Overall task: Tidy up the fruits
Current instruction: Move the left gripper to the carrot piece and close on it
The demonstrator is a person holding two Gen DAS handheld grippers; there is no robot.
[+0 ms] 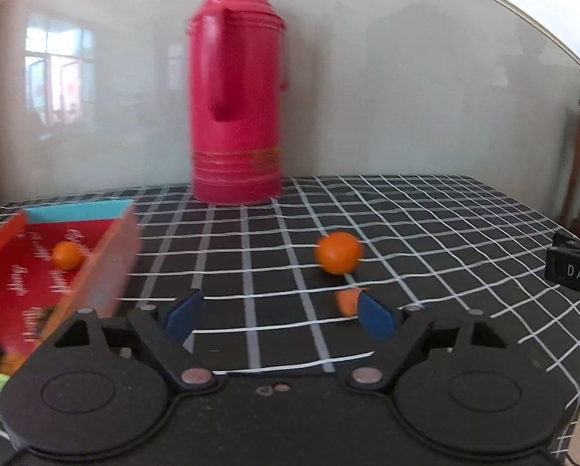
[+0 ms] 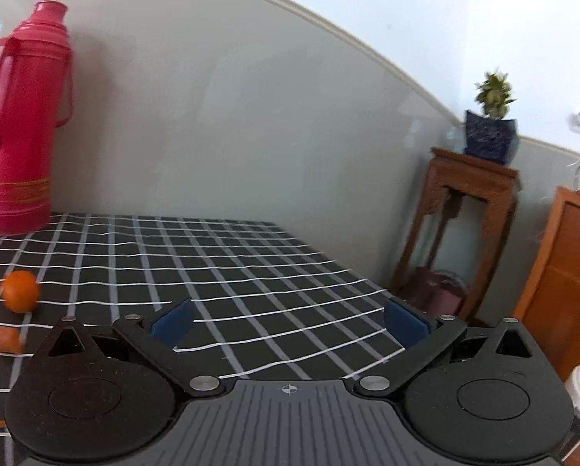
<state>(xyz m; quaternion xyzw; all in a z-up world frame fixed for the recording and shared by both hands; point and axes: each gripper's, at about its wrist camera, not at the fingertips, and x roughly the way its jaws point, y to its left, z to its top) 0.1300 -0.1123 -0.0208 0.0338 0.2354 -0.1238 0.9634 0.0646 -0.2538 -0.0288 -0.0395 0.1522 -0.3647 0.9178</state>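
Holding nothing, your left gripper [image 1: 278, 316] gapes wide before the orange [image 1: 338, 252]; your right gripper [image 2: 288, 324] gapes wide too.

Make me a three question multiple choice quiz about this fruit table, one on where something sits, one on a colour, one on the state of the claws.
1. Where is the small orange seen at the left of the left wrist view?
A. Inside the red box
B. On top of the thermos
C. Between the right claw's fingers

2. What colour is the thermos?
A. Green
B. Pink-red
C. White

3. How is the left claw?
A. Shut on an orange
B. Open, holding nothing
C. Shut on the box

Answers:
1 A, it lies on the floor of the red box.
2 B, its whole body is pink-red, with gold bands low down.
3 B, its blue pads stand wide apart, and the loose orange sits on the checked cloth beyond them.
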